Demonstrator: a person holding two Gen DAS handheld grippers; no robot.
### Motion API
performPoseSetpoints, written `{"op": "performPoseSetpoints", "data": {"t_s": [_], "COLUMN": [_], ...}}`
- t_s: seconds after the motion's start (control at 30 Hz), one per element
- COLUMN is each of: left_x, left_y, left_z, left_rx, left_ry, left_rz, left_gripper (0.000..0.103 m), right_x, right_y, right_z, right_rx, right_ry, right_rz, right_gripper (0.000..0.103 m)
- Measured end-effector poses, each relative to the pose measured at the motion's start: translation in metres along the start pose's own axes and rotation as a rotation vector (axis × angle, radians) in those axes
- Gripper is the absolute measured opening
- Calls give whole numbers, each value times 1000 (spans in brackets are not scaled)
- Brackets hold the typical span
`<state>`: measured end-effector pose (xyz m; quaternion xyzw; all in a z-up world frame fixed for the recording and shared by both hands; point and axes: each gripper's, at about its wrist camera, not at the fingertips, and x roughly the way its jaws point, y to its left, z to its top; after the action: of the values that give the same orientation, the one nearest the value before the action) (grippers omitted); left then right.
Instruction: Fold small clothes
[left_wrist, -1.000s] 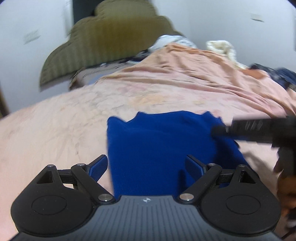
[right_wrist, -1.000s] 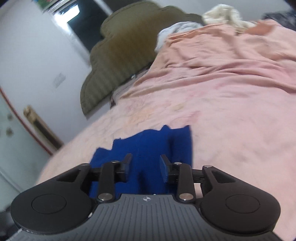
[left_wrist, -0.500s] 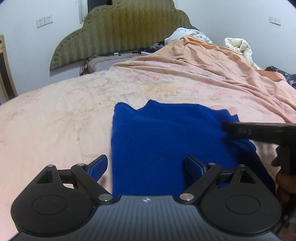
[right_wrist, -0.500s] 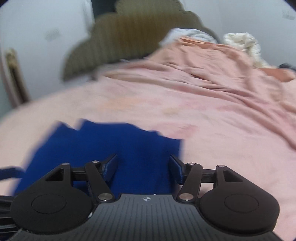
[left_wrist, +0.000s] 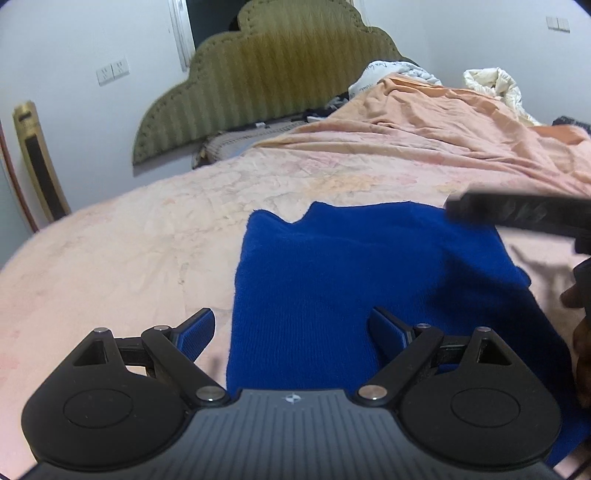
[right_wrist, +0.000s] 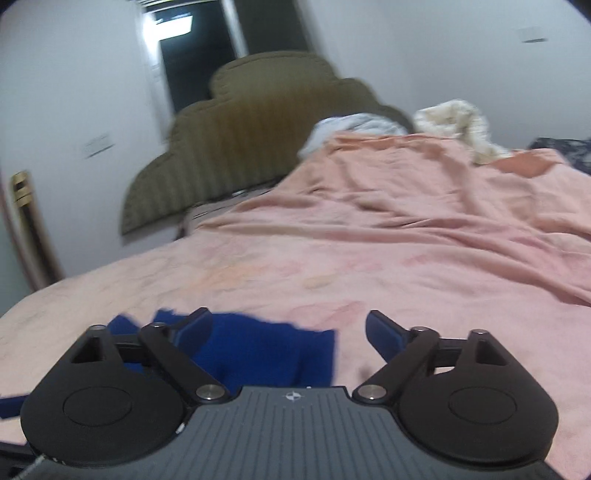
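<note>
One blue knit garment (left_wrist: 354, 288), lying flat near the bed's (left_wrist: 129, 251) front edge, apparently part-folded; left gripper (left_wrist: 291, 328) and right gripper (right_wrist: 288, 332) both hover above it, jaws spread wide and holding nothing, seemingly poised to take an edge for folding

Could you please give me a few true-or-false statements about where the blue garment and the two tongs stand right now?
1. The blue garment lies flat on the pink bedspread. True.
2. The left tongs are clamped on the garment. False: their jaws are spread wide, holding nothing.
3. The right tongs are open. True.
4. The headboard is bright red. False: it is olive green with vertical ribs.
5. The garment covers the whole bed. False: most of the bedspread is bare around it.
</note>
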<state>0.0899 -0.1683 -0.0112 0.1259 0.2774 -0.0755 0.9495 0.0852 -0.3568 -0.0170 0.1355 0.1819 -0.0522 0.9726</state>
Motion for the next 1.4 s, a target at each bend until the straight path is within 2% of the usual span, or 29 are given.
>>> {"op": "performPoseSetpoints", "data": {"t_s": [0.07,0.13,0.2,0.27,0.47,0.57,0.73,0.83,0.93,1.03,1.13,1.23,1.4], "left_x": [-7,-11,-13,-15,-19,-18,-14,-12,-11,-13,-15,-14,-14], "left_y": [-5,-9,-11,-11,1,11,32,40,43,45,48,50,51], "left_z": [-1,0,2,5,12,14,14,11,9,7,7,6,6], "left_rx": [28,55,70,67,55,34,-49,-81,-107,-114,-109,-110,-109], "left_ry": [-12,-21,-15,-3,9,53,119,135,153,156,154,158,156], "left_rz": [21,31,27,17,-9,-15,-51,-56,-76,-83,-85,-87,-90], "left_gripper": [92,92,92,92,92,92,92,92,92,92,92,92,92], "right_x": [11,23,22,16,9,6,-13,-36,-48,-45,-43,-54,-60], "right_y": [6,11,9,2,-21,-20,-10,2,22,36,31,27,27], "right_z": [-3,-8,-8,-8,-10,-13,-11,-10,-16,-28,-31,-27,-29], "right_rx": [-37,-88,-110,-89,43,44,-4,-58,-165,-253,-208,-150,-137], "right_ry": [86,160,137,105,71,53,-30,-1,107,190,231,211,216], "right_rz": [2,-84,-170,-206,-182,-178,-192,-179,-103,-139,-174,-173,-154], "right_gripper": [98,98,100,103,103,103,102,103,103,102,102,102,102]}}
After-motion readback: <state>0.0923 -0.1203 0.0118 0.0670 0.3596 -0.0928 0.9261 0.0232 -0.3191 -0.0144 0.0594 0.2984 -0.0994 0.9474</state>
